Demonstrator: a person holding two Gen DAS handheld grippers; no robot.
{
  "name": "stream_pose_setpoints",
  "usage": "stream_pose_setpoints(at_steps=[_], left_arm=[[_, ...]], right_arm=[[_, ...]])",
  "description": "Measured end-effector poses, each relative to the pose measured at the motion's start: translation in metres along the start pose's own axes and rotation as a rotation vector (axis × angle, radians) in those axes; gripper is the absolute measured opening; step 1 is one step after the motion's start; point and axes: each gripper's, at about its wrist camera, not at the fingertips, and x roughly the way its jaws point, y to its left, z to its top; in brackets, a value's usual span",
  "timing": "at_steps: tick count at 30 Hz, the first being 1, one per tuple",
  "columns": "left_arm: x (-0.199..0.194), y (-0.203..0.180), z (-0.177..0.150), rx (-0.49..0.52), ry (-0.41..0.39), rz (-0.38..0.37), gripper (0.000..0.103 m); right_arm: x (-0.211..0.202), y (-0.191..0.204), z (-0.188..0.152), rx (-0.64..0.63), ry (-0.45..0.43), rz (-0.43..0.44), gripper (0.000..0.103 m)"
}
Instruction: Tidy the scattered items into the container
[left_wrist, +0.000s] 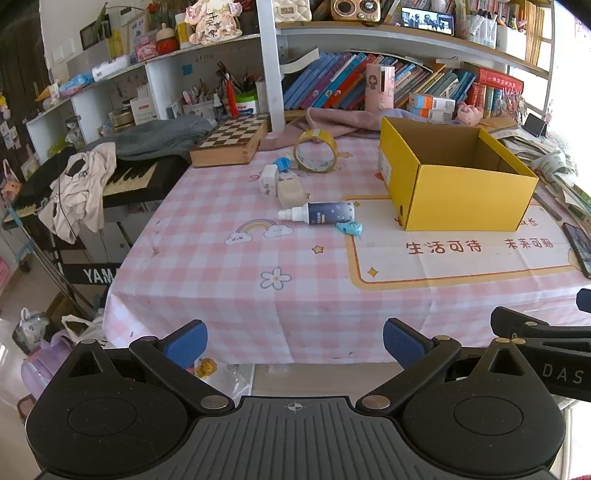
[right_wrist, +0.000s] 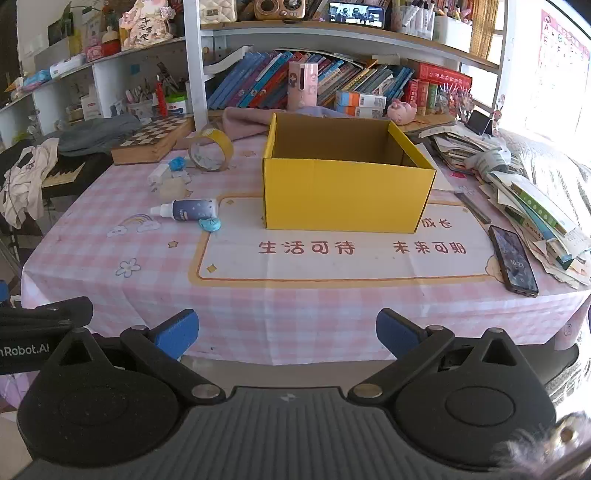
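An open yellow cardboard box (left_wrist: 458, 184) (right_wrist: 347, 195) stands on the pink checked tablecloth. Left of it lie a dark spray bottle (left_wrist: 321, 213) (right_wrist: 188, 209), a small blue fish-shaped item (left_wrist: 350, 227) (right_wrist: 209, 223), a beige block (left_wrist: 291, 194) (right_wrist: 170, 189), a white plug (left_wrist: 268, 180) (right_wrist: 159, 173), a blue clip (left_wrist: 283, 163) (right_wrist: 177, 162) and a yellow tape roll (left_wrist: 315, 150) (right_wrist: 211, 152). My left gripper (left_wrist: 295, 341) and right gripper (right_wrist: 288, 332) are both open and empty, at the table's front edge.
A black phone (right_wrist: 513, 260) (left_wrist: 580, 249) lies at the right front. Piled papers and books (right_wrist: 535, 199) crowd the right edge. A chessboard box (left_wrist: 229, 142) and pink cloth (left_wrist: 332, 122) sit at the back. A keyboard with clothes (left_wrist: 88, 181) stands left of the table.
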Motion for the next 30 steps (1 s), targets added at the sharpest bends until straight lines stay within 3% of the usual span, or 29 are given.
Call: stream_pose_setpoints(at_steps=[30], left_arm=[[0.017,0.0,0.005,-0.024,0.069,-0.031,0.102]], right_arm=[[0.012,-0.004,0.004,0.013,0.001,0.021,0.103]])
